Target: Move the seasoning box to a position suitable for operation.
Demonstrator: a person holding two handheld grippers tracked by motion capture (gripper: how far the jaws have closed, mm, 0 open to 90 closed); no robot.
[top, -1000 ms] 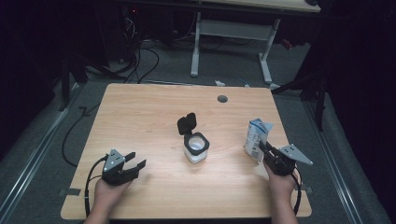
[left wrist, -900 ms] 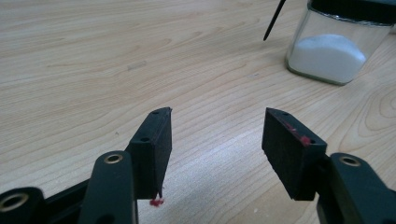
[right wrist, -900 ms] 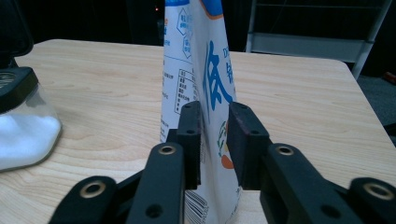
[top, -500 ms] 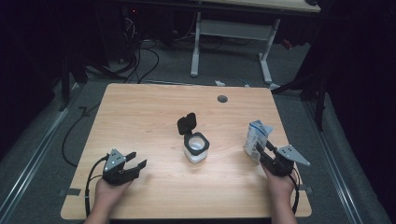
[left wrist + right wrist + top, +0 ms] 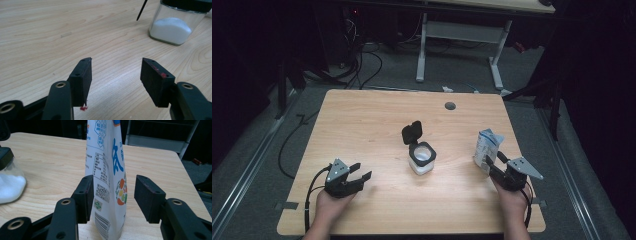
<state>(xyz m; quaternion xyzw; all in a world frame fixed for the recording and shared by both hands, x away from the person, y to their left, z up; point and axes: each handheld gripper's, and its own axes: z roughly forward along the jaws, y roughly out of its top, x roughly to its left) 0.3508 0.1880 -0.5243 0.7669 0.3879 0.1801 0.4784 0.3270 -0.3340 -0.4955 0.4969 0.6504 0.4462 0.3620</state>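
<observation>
My right hand-held gripper (image 5: 113, 195) has its flat matte-black jaws spread either side of the pouch (image 5: 107, 177), a glossy white stand-up bag with blue print and a barcode, upright near the right edge of the light woodgrain tabletop (image 5: 372, 125); the left pad sits just beside it, the right one stands clear. My left hand-held gripper (image 5: 116, 75) is spread over bare wood, holding nothing, low at the front left. The squat clear glass jar (image 5: 422, 160), part filled with white powder, its black flip lid tipped open, stands mid-tabletop between the two.
</observation>
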